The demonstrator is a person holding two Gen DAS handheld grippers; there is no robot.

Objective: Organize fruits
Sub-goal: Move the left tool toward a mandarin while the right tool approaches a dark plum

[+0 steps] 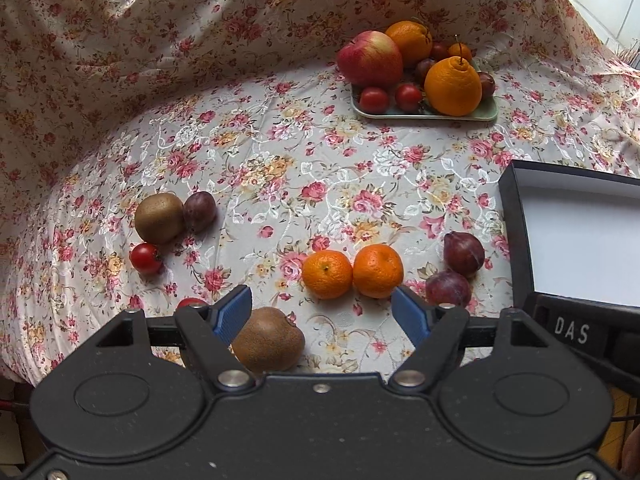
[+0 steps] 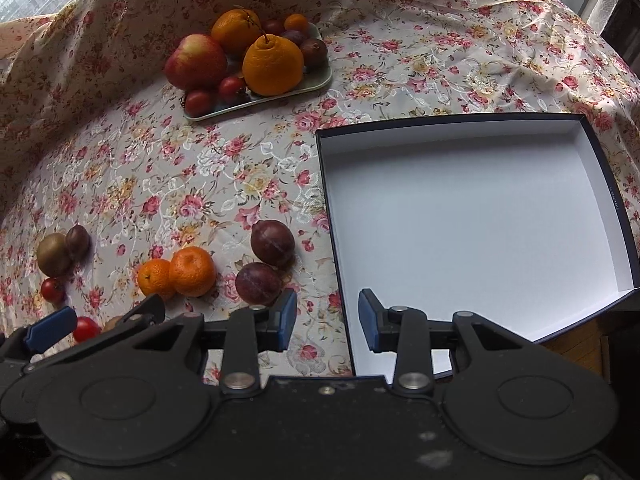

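1. Your left gripper (image 1: 322,312) has its jaws spread wide and holds nothing; a kiwi (image 1: 267,340) lies on the cloth just below its left finger.
2. Your right gripper (image 2: 328,320) has its jaws partly spread, also with nothing between them, above the near edge of the box (image 2: 612,208).
3. Just ahead lie two mandarins (image 1: 352,272) touching each other, and two plums (image 1: 456,272) beside the box.
4. Further left you see another kiwi (image 1: 159,218), a plum and small tomatoes (image 1: 145,258).
5. The far tray (image 1: 486,112) is full of fruit.
6. The box looks empty, so I judge the sorting has hardly begun.
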